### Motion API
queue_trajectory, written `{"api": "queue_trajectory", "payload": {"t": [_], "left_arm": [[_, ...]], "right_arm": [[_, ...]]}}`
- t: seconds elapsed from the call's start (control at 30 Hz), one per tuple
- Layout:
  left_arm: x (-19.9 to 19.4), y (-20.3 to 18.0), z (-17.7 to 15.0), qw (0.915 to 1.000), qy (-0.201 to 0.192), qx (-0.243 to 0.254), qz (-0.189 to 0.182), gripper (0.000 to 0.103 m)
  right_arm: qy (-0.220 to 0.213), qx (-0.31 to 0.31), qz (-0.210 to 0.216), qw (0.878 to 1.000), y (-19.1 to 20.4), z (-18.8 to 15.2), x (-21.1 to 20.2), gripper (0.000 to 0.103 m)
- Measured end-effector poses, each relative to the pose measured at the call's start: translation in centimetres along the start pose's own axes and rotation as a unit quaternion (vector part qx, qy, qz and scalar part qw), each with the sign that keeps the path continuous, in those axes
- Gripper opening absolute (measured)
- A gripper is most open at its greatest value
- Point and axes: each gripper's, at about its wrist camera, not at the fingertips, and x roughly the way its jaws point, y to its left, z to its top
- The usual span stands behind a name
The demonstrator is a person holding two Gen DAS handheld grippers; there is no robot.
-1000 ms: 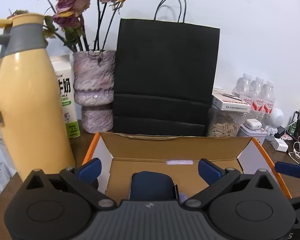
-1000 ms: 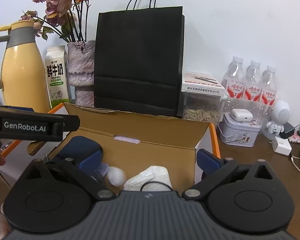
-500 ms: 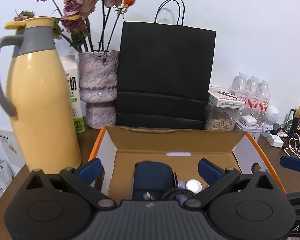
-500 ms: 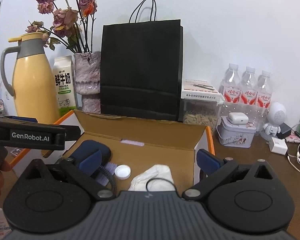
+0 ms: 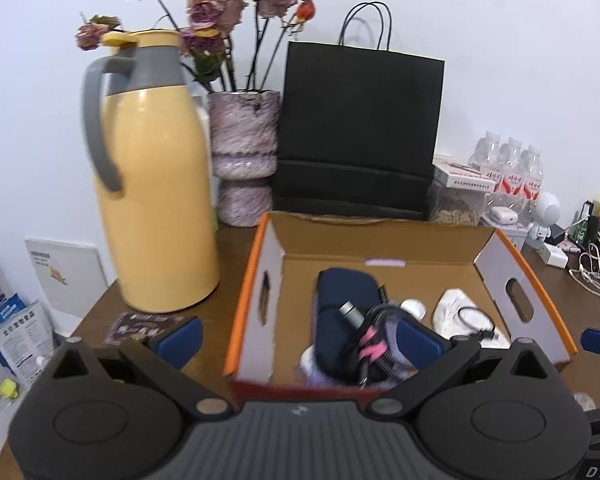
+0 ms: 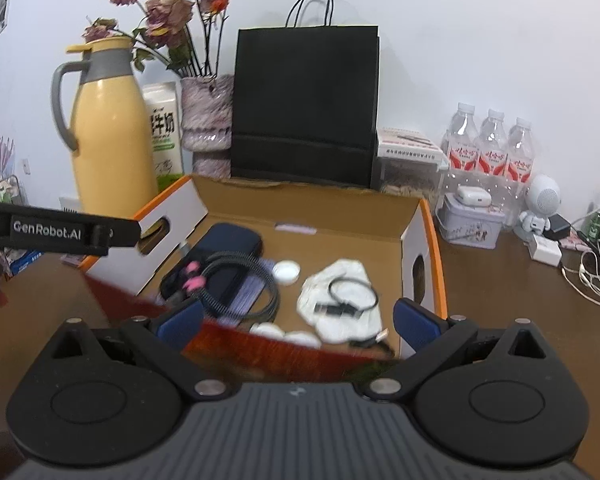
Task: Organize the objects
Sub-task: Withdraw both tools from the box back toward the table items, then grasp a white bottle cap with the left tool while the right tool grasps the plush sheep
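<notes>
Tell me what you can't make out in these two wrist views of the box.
- Cardboard box near wall: motion-blurred in the right wrist view.
- Items under the black cable and navy case: covered by them.
- Milk carton: hidden behind the yellow jug in the left wrist view.
- Water bottles' label text: too small.

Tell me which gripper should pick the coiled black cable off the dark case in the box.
Probably the left gripper: open, with the coiled black cable on the dark case almost between its fingers. The right gripper is also open but centred further right.
</notes>
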Motion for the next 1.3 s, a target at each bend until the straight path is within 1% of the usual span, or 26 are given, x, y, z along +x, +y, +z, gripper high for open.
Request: {"api": "queue_trajectory", "payload": {"t": [0.23,0.43,0.7,0.83,1.0,1.13,1.3], "left_arm": [[-2.6,2.5,-1.6,0.9999,0.009,0.009,0.007,0.103],[-3.8,5.1,-3.0,0.9997,0.02,0.011,0.011,0.103],[-3.8,8.4,-6.0,0.9984,0.046,0.025,0.02,0.103],[-3.7,9.5,-7.4,0.9976,0.055,0.041,0.013,0.103],[-3.3,9.8,-9.2,0.9946,0.072,0.074,-0.007,0.103],[-2.6,9.2,-10.3,0.9914,0.084,0.097,-0.026,0.103],[-1.1,7.9,-11.2,0.9884,0.084,0.123,-0.029,0.103]], "right_arm": [[0.018,-0.004,-0.009,1.0,2.4,-1.5,-2.7,0.103],[0.033,-0.003,-0.024,0.999,4.6,-2.5,-4.3,0.103],[0.061,0.014,-0.049,0.997,7.2,-4.7,-4.9,0.103],[0.073,0.018,-0.06,0.995,8.5,-5.5,-5.1,0.103],[0.083,0.034,-0.076,0.993,9.4,-6.3,-5.1,0.103],[0.09,0.057,-0.085,0.991,9.4,-7.1,-4.8,0.103],[0.09,0.086,-0.097,0.987,9.3,-7.6,-4.6,0.103]]}}
